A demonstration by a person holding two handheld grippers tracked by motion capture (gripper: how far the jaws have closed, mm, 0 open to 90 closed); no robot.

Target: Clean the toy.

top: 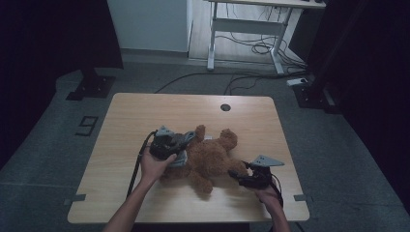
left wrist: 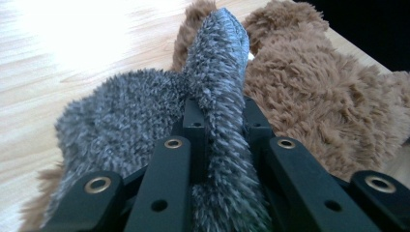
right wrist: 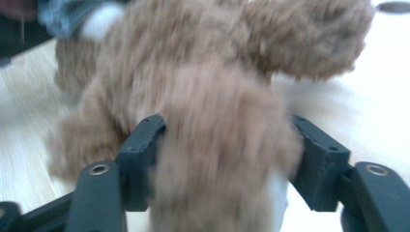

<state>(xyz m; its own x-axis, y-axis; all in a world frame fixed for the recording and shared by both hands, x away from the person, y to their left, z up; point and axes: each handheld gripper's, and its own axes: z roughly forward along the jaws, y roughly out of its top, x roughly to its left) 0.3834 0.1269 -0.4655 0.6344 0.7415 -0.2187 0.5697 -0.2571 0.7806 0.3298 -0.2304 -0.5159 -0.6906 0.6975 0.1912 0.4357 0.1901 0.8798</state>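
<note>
A brown teddy bear [top: 212, 157] lies on the wooden table [top: 140, 113], near the front middle. A grey fuzzy cloth [top: 183, 144] lies over its left side. My left gripper [top: 187, 141] is shut on a fold of that grey cloth [left wrist: 121, 111], which is pinched between the jaws of the left gripper [left wrist: 220, 108], with the bear [left wrist: 309, 82] just behind. My right gripper [top: 234, 174] is at the bear's right side. In the right gripper view the right gripper [right wrist: 227, 140] stands open around a brown furry limb [right wrist: 217, 183]; the picture is blurred.
A round cable hole [top: 225, 107] sits near the table's far edge. Beyond the table stand a white desk frame [top: 246, 29] with floor cables [top: 261, 48] and black stand bases at left [top: 92, 87] and right [top: 312, 94].
</note>
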